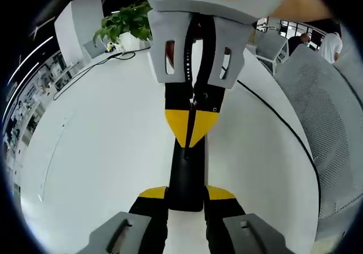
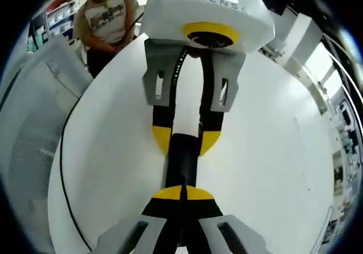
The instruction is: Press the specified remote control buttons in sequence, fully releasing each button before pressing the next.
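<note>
The left claw point(image 1: 186, 198) clamps one end of the black remote point(image 1: 186, 174) to steady it above the white desk point(image 1: 102, 152); the right claw point(image 2: 182, 194), tips pinched together, presses down on its face, likely on a button.

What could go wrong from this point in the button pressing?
The left gripper clamps the remote only by its sides, so the right gripper, whose shut tips seem to bear on it, might tilt or slide it. Those tips also hide the buttons, so a neighbouring button may get pressed.
</note>
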Demonstrator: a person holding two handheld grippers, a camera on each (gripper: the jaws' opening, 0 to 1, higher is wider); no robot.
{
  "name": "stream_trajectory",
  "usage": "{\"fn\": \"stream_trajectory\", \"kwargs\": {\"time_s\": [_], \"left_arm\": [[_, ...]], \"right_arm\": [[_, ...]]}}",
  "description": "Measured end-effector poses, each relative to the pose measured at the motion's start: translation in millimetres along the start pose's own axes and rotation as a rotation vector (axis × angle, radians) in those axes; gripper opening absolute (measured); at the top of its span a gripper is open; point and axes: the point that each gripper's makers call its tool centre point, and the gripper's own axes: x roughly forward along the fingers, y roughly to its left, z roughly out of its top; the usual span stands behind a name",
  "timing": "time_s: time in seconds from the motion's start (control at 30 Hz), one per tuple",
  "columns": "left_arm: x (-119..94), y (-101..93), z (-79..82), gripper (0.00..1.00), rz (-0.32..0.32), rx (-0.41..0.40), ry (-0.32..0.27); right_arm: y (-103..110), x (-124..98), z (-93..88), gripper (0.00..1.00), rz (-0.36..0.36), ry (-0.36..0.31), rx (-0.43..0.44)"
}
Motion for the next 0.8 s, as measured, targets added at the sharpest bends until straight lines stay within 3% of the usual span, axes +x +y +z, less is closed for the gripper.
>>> {"fn": "stream_trajectory", "kwargs": {"time_s": [0.8], "left_arm": [[-0.2,-0.3,-1.8,0.23,0.000,0.002,-0.001]], "right_arm": [[0.4,6.5,-2.2,0.00,0.033,0.021,0.014]]}}
